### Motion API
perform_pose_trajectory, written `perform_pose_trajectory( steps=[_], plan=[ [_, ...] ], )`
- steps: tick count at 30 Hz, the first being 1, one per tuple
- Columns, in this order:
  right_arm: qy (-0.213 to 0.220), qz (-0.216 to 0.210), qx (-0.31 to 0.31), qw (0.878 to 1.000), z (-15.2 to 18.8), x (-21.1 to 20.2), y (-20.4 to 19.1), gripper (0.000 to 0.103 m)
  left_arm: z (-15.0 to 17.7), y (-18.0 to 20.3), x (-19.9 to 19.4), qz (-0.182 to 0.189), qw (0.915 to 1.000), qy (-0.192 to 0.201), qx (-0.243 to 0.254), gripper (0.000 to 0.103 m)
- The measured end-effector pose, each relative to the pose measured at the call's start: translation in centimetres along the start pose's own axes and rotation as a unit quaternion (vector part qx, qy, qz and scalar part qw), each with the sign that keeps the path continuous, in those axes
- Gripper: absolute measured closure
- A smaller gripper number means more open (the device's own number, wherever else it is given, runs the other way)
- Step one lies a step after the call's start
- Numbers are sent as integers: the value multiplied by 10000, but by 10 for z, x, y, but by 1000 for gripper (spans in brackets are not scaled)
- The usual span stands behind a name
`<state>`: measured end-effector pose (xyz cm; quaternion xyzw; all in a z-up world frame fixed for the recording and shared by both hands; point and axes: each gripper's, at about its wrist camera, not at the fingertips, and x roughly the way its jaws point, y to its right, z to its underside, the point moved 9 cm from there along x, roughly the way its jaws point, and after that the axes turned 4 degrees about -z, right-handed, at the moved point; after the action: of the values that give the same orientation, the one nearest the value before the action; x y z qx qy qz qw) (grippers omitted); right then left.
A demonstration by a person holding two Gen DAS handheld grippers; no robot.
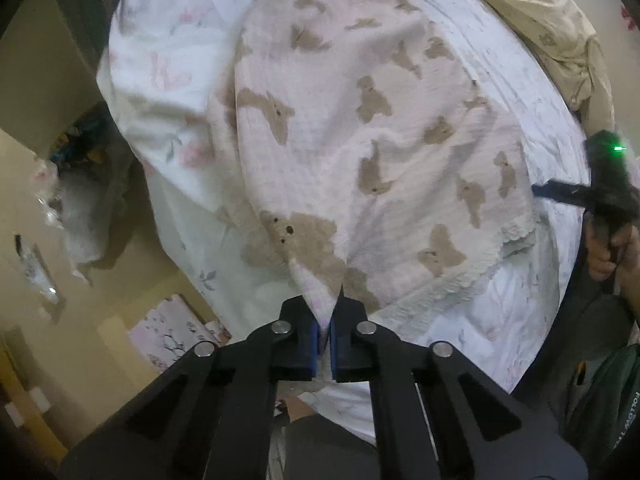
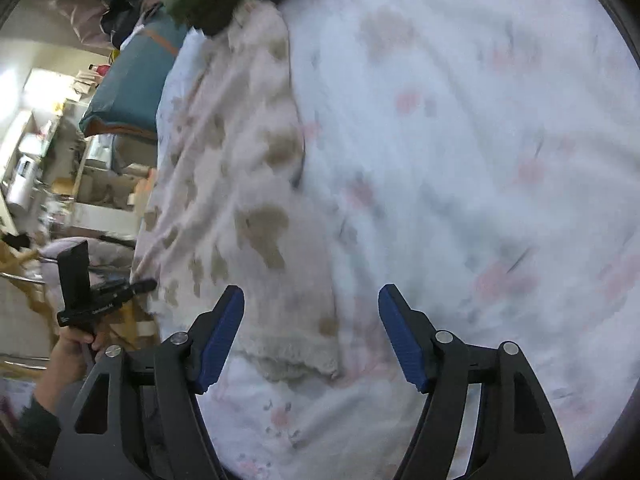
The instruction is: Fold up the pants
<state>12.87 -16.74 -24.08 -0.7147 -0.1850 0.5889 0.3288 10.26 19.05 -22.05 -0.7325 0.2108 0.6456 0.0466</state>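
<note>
A pair of pale pink pants [image 1: 360, 132] printed with brown teddy bears lies spread on a bed, over a white sheet [image 1: 500, 320] patterned with faint pink flowers. The cloth runs away from the near edge of the bed, and one leg ends in a lacy white hem [image 1: 516, 236] lying flat on the sheet.

The left gripper [image 1: 325, 336] is closed, its blue pads [image 1: 313, 344] pinching a point of the pants cloth at the near end. The fabric is drawn up into a peak where it is held, with creases fanning outward from the pinch.

The right gripper [image 2: 312, 332] is wide open and holds nothing. It hangs over the bed at the hem end of a pant leg; the lace hem sits just beside its left finger [image 2: 220, 336], and the right finger is over bare sheet. This view is blurred.

In the left view, the right gripper shows far off at the bed's edge, held in the person's hand [image 1: 608, 252]. A beige bundle of cloth [image 1: 540, 20] lies at the far corner of the bed. Beside the bed, a teal cushion [image 2: 124, 96] rests among cluttered shelves.
</note>
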Motion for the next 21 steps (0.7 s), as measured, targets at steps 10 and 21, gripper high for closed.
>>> perform_pose_trajectory(
  steps=[10, 21],
  plan=[
    [-444, -830, -290, 9951, 17, 61, -36, 96, -36, 31, -65, -338, 9975, 610, -67, 102],
    [982, -1290, -1145, 9801, -22, -85, -94, 98, -69, 71, -164, -239, 9826, 1759, -551, 102]
  ],
)
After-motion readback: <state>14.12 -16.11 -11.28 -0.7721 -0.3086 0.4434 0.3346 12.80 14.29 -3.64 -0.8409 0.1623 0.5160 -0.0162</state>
